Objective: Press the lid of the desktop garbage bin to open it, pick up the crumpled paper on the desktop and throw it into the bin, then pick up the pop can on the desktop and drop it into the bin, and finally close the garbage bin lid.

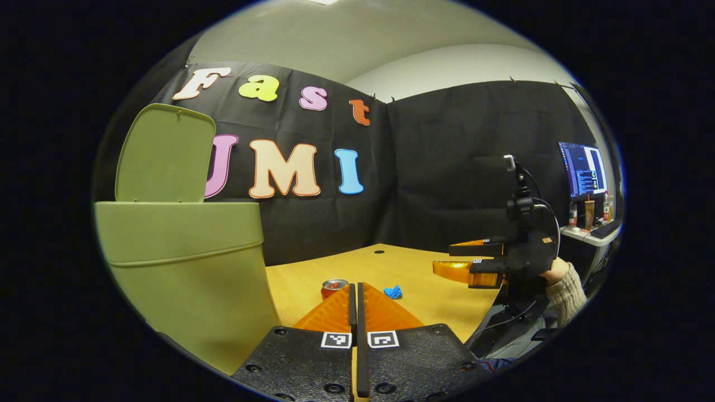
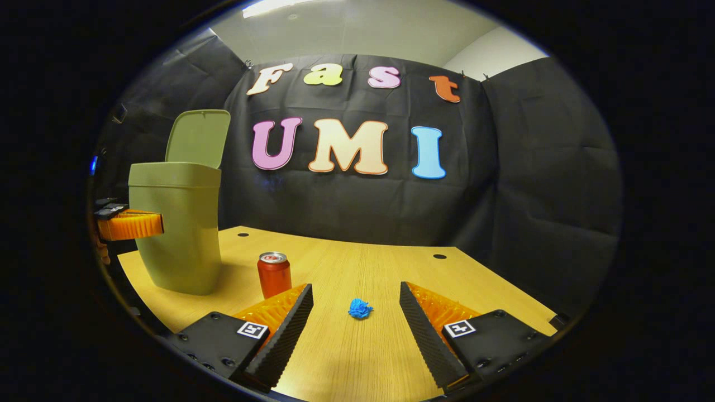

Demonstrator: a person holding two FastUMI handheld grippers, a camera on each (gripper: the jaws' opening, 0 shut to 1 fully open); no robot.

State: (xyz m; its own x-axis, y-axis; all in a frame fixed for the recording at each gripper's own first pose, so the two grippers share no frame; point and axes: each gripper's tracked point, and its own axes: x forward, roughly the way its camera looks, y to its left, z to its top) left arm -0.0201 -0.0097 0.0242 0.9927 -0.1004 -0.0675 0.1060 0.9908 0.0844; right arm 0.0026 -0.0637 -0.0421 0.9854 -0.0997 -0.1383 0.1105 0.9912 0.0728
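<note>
Left gripper point(image 1: 356, 293) pressed together hides part of the can point(image 1: 334, 287); right gripper point(image 2: 356, 301) wide around crumpled paper point(image 2: 360, 309)

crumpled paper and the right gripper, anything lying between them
Nothing: in the right gripper view, only bare wooden desktop lies between the open right gripper and the blue crumpled paper, which sits just ahead of its fingertips.
</note>
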